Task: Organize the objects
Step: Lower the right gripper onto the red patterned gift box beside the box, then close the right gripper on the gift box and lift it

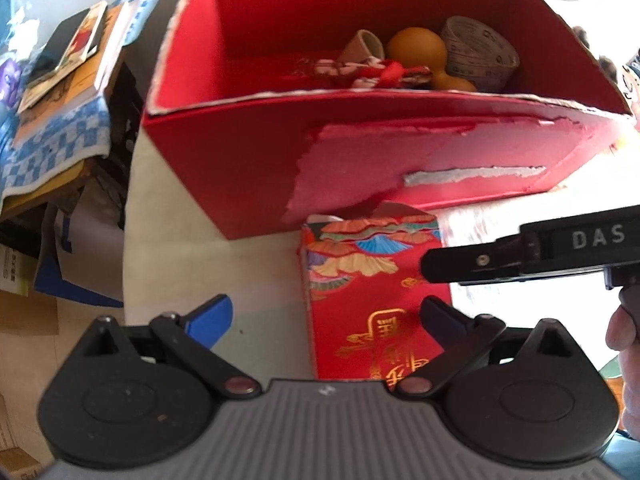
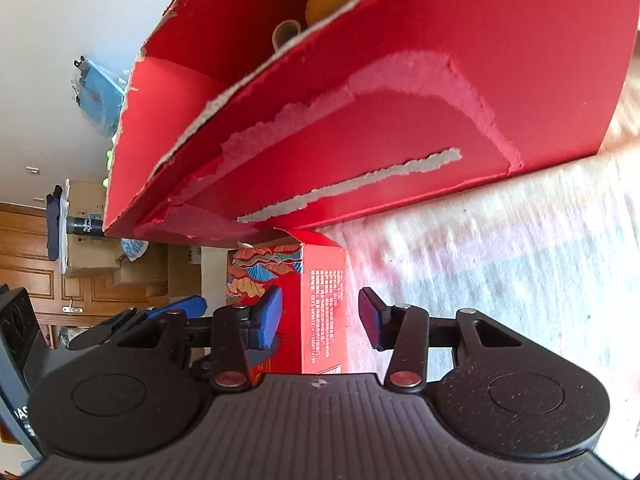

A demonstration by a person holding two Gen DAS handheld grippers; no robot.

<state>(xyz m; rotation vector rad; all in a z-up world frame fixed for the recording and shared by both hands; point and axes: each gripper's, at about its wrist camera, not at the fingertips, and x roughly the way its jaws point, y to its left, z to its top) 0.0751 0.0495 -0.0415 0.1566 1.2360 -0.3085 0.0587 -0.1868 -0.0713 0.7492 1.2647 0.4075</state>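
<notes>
Left gripper: we see the jaws spread wide, blue pads either side of the small red carton, no contact visible.
Right gripper: jaws part open, straddling the carton's narrow printed side; we can't tell if the pads touch it.
Small red carton: upright on the table, just in front of the big red box, top flap open, fan pattern and gold characters on its face.
Big red box: open top, outer paper torn in strips along the front wall, grey board showing.
Box contents: orange gourd, roll of printed tape, small cardboard tube, red-and-white cloth bundle, all toward the right end.
Surface: pale tabletop; right of the carton it is covered by a whitish cloth, blurred in our right view.
Room, left side: stack of books on a blue checked cloth, piled beside the table's edge.
Room, far side: wooden panelled cabinets, cardboard boxes, white wall.
Hand: fingers at the right edge of our left view, under the other gripper's black body.
</notes>
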